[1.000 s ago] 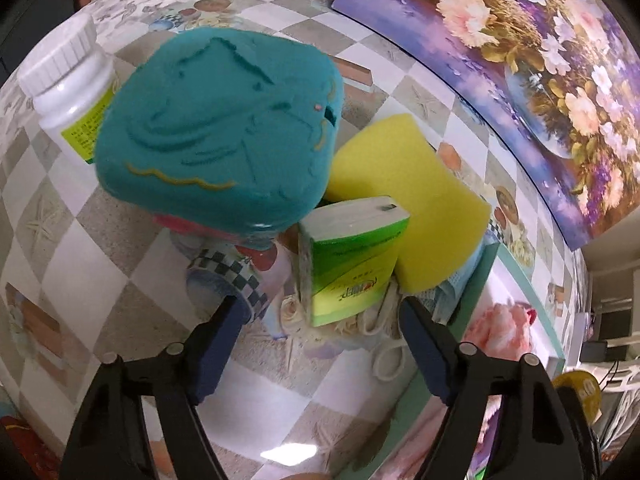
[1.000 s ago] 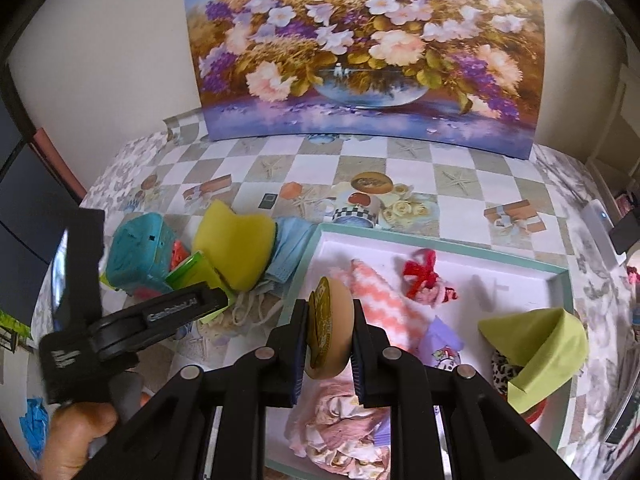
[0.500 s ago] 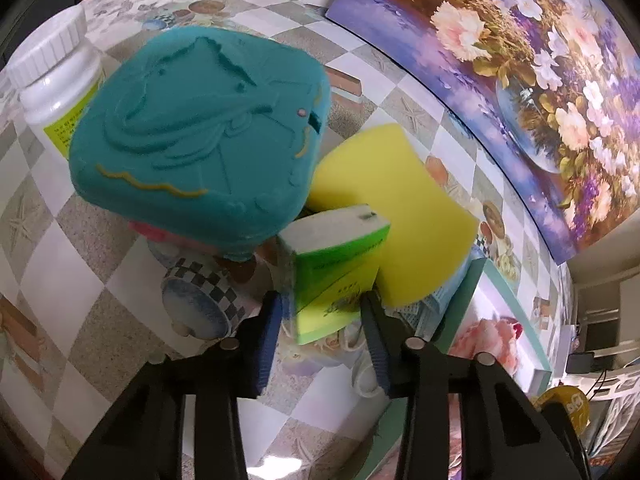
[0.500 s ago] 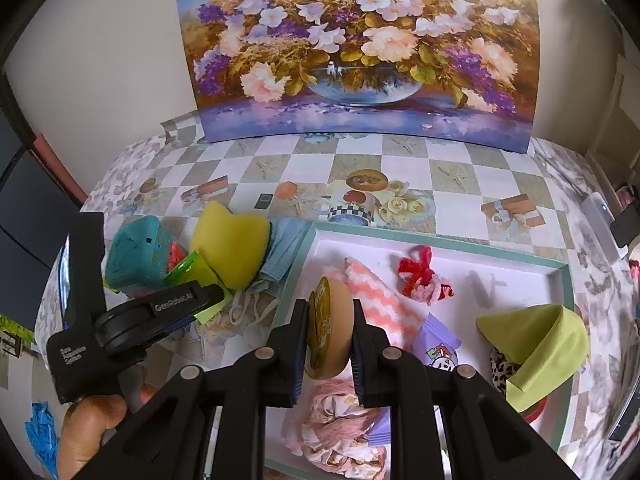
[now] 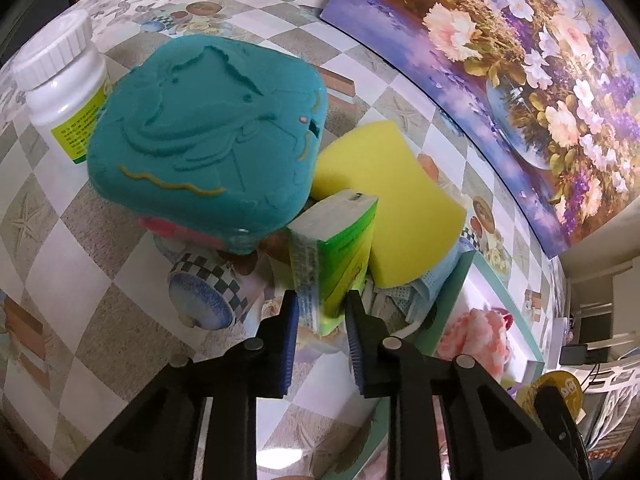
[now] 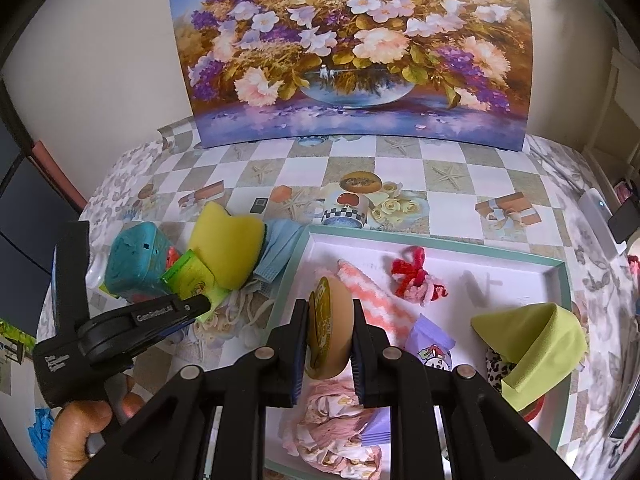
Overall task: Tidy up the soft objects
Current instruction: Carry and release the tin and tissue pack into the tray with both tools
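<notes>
My left gripper [image 5: 320, 312] is shut on a green tissue pack [image 5: 340, 256] that stands on the table between a teal foam block [image 5: 208, 140] and a yellow sponge [image 5: 384, 204]. In the right wrist view the pack [image 6: 188, 276] is at the tip of the left gripper [image 6: 200, 304]. My right gripper [image 6: 330, 332] is shut on a tan round puff with a gold label [image 6: 330, 328], held above the white tray [image 6: 560, 272].
A white pill bottle [image 5: 60, 88] stands left of the teal block. A blue face mask [image 6: 276, 252] lies by the tray. The tray holds pink, red, purple and lime-green cloth items [image 6: 532, 340]. A flower painting [image 6: 352, 52] leans at the back.
My left gripper moved forward and closed from open onto the green tissue pack, squeezing it narrower. The right gripper stayed almost still, holding the puff.
</notes>
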Demonstrator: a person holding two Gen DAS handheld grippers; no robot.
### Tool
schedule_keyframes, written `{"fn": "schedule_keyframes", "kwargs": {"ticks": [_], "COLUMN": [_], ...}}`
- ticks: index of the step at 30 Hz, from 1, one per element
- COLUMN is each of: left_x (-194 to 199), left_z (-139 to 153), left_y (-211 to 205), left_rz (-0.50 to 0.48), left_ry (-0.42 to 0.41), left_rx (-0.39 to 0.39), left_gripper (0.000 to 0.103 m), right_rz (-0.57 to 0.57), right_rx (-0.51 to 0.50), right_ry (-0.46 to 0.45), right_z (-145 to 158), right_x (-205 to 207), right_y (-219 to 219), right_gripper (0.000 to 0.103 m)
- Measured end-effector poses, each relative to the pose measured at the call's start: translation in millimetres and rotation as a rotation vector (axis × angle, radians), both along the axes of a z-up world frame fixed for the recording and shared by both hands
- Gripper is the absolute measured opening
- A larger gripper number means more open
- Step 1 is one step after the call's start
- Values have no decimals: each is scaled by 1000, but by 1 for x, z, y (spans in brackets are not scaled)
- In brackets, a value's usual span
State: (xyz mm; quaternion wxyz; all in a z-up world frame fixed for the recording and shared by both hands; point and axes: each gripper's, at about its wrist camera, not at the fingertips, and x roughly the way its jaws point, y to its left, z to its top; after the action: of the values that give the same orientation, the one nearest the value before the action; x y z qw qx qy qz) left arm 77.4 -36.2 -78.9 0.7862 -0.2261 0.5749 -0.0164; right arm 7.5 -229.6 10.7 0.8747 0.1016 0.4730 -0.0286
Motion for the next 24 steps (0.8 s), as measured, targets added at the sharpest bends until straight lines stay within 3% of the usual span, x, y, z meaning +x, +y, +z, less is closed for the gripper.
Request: {"fn": "schedule_keyframes", "kwargs": {"ticks": [6,12,18,24], "left_x": [-7,-19,-30,-39], "left_z": [6,30,47,36], "left_y": [5,-5,-43,-86], "left_rz": [3,-47,-215,-398], "left_ry": [10,-46,-80,-9], "left_rx": [-55,-78,-86,-101], "left_gripper": [24,24,24,24], "right_rz": [-11,-63,-145,-220], "right_rx": [11,46,85,120], "right_ry": [-7,-1,57,113], "right_z": [2,-1,-17,-35], "right_x": [-2,-8,-16,-24], "right_y": [-5,-25,-52,-76], "right_gripper": [20,20,20,20]}}
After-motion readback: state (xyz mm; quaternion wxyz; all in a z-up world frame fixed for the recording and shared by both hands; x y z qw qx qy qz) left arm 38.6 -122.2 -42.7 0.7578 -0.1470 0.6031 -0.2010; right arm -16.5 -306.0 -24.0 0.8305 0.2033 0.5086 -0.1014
